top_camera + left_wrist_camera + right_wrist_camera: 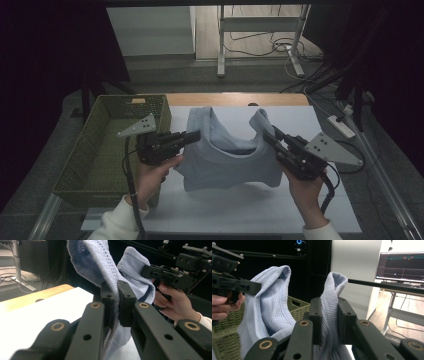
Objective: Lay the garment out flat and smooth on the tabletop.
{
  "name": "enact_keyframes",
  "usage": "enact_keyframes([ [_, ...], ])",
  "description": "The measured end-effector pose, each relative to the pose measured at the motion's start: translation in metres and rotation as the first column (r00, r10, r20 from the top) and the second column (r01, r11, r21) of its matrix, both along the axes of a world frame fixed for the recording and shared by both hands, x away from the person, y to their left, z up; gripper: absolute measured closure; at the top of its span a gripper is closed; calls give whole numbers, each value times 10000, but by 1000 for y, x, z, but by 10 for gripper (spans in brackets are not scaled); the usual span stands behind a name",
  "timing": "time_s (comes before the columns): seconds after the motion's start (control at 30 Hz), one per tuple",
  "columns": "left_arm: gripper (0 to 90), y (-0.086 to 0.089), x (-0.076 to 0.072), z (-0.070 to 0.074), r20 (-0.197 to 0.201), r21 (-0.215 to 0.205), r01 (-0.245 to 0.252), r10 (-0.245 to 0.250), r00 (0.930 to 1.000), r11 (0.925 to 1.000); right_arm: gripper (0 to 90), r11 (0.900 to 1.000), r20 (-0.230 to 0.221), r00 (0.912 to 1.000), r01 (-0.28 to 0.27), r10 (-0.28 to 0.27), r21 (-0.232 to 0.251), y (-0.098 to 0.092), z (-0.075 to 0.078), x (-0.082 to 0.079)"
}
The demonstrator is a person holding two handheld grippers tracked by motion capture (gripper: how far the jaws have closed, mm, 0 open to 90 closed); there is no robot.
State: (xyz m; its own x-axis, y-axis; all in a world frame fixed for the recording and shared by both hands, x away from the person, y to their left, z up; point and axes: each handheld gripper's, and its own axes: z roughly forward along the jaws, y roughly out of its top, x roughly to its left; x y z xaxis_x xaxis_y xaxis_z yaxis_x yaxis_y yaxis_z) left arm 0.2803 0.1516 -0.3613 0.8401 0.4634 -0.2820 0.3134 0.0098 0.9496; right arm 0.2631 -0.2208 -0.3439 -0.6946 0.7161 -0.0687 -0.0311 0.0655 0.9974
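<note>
Vest (pixel 227 162) hangs above table (pixel 250 210), pinched at both straps by left gripper (pixel 196 136) and right gripper (pixel 268 138); keep your hands level, fabric taut

pale blue ribbed-knit top (pixel 227 162) mid-frame, black grippers, left (pixel 192 136) and right (pixel 267 137), with grey plates, olive-green woven basket (pixel 95 145) left side, plain white table (pixel 250 210), cream sleeves
</note>
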Motion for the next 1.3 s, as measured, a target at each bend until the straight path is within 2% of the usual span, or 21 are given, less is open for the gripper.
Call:
enact_keyframes([
  [0.13, 841, 2, -8, 5, 94, -78, 119, -119, 9999, 9999, 757, 9999, 13, 9999, -151, 151, -41, 0, 4, -9],
  [0.2, 840, 4, -13, 8, 183, -153, 264, -261, 9995, 9995, 757, 9996, 137, 9996, -249, 250, -95, -1, 7, -17],
  [0.3, 840, 5, -18, 11, 332, -74, 232, -230, 9992, 9997, 756, 9995, 337, 9992, -228, 235, -221, -2, 12, -27],
  [0.37, 839, 4, -15, 7, 241, 61, 145, -146, 9996, 9999, 754, 9994, 325, 9994, -88, 98, -329, -2, 12, -27],
  [0.4, 839, 3, -11, 3, 66, 82, 83, -84, 9999, 9999, 753, 9990, 263, 9997, 33, -21, -436, -2, 10, -25],
  [0.47, 838, -3, 0, -12, -436, 289, -33, 46, 9990, 9996, 752, 9985, -35, 9998, 198, -200, -520, -3, 2, -18],
  [0.53, 838, -8, 10, -26, -798, 597, -159, 207, 9966, 9981, 752, 9973, -541, 9978, 353, -389, -650, -4, -10, -5],
  [0.67, 836, -19, 27, -47, -1268, 1085, -379, 516, 9906, 9934, 750, 9934, -1214, 9895, 671, -782, -932, -5, -36, 18],
  [0.73, 836, -25, 34, -54, -1300, 1439, -527, 717, 9889, 9882, 748, 9884, -1413, 9843, 886, -1059, -1237, -5, -50, 30],
  [0.83, 834, -29, 40, -60, -1326, 1574, -715, 928, 9868, 9849, 748, 9862, -1601, 9796, 1011, -1218, -1314, -6, -62, 41],
  [1.07, 820, -32, 58, -64, -1398, 1734, -1263, 1513, 9786, 9767, 743, 9791, -1477, 9775, 1267, -1505, -1592, -1, -66, 60],
  [1.1, 809, -33, 62, -64, -1353, 1896, -1485, 1756, 9751, 9706, 738, 9764, -1443, 9764, 1362, -1609, -1674, 0, -68, 66],
  [1.13, 742, -33, 65, -64, -1354, 2044, -1812, 2111, 9680, 9620, 720, 9715, -1438, 9731, 1529, -1799, -1809, 1, -70, 74],
  [1.17, 623, -34, 69, -64, -1490, 2159, -2152, 2499, 9567, 9524, 683, 9686, -1524, 9694, 1626, -1923, -1881, 1, -72, 80],
  [1.2, 448, -34, 75, -65, -1762, 2360, -2333, 2776, 9444, 9433, 606, 9660, -1756, 9625, 1726, -2070, -1927, 1, -76, 89],
  [1.23, 333, -34, 76, -65, -1817, 2473, -2438, 2920, 9390, 9378, 550, 9625, -1922, 9537, 1956, -2313, -1879, 0, -80, 96],
  [1.27, 306, -33, 77, -65, -1826, 2552, -2470, 2975, 9371, 9348, 514, 9616, -2010, 9493, 2065, -2417, -1809, -2, -81, 99],
  [1.3, 280, -32, 77, -65, -1855, 2530, -2441, 2946, 9375, 9362, 478, 9645, -2170, 9463, 2068, -2398, -1639, -3, -83, 101],
])
